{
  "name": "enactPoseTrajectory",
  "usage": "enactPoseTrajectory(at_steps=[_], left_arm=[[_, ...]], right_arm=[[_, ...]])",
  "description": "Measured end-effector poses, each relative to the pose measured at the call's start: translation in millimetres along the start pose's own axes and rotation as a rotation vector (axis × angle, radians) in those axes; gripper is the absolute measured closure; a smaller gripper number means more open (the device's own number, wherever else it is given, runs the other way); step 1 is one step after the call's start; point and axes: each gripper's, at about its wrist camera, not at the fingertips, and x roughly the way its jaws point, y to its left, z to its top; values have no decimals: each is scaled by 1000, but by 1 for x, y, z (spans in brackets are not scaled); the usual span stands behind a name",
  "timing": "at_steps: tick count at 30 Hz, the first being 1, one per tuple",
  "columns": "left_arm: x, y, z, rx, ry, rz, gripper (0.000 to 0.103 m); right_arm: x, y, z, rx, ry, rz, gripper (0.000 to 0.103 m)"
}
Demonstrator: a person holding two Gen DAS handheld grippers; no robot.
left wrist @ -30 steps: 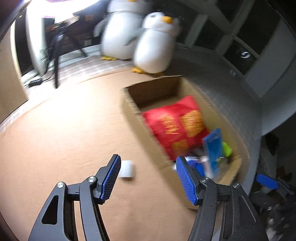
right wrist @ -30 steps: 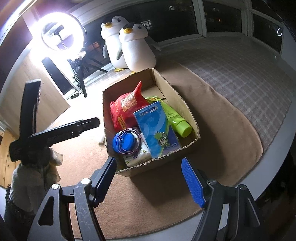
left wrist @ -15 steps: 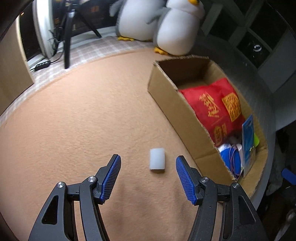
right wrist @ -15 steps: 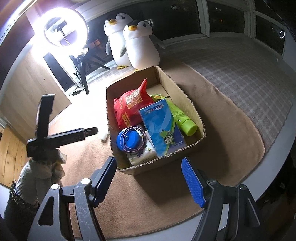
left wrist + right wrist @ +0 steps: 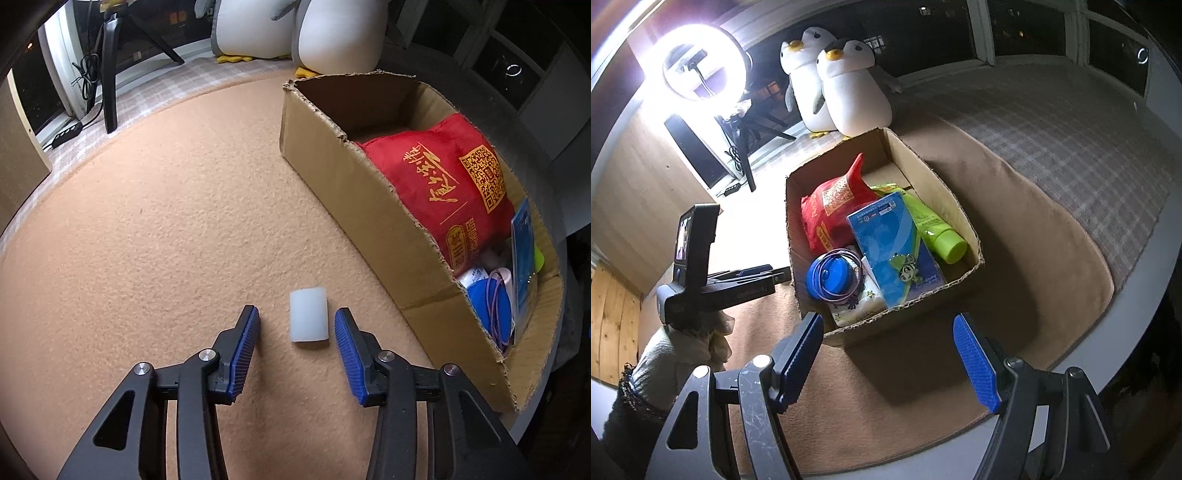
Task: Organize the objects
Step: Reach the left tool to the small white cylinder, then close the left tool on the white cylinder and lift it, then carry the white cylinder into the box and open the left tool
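White little cylinder (image 5: 308, 316) lies on the tan mat (image 5: 155, 236) between the left gripper (image 5: 294, 328)'s open pads, untouched, beside the cardboard box (image 5: 354, 192), so an off-centre pinch could roll it away; right gripper (image 5: 888, 341) hangs wide, empty.

In the left wrist view, the cardboard box (image 5: 354, 177) wall hides the lower red bag (image 5: 450, 184). Behind the box, both penguin plushes (image 5: 332, 33) lose their heads to the top edge.

Home room, plush penguins (image 5: 849, 92), ring light (image 5: 701, 62), rug (image 5: 166, 221)
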Motion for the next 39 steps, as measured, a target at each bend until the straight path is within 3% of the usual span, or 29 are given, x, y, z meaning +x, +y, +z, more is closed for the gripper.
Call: enactPoseTrajectory(at_steps=[3,13,22,32,39], left_arm=[[2,-2,1,10,-1,6,57],[1,-10,3,37,-6,26,81],[-2,-12,0,40,-28,20,93],[-23,-3,-4,6,-62,-14,95],[-64,-10,-1,3,-138,-63,95]], right_arm=[[2,-1,0,2,5,0,34],[6,-3,0,11,16,0,34],[4,-6,-1,19,13,1,34],[2,-6,-1,21,10,5,34],[0,-4,0,19,6,6,34]])
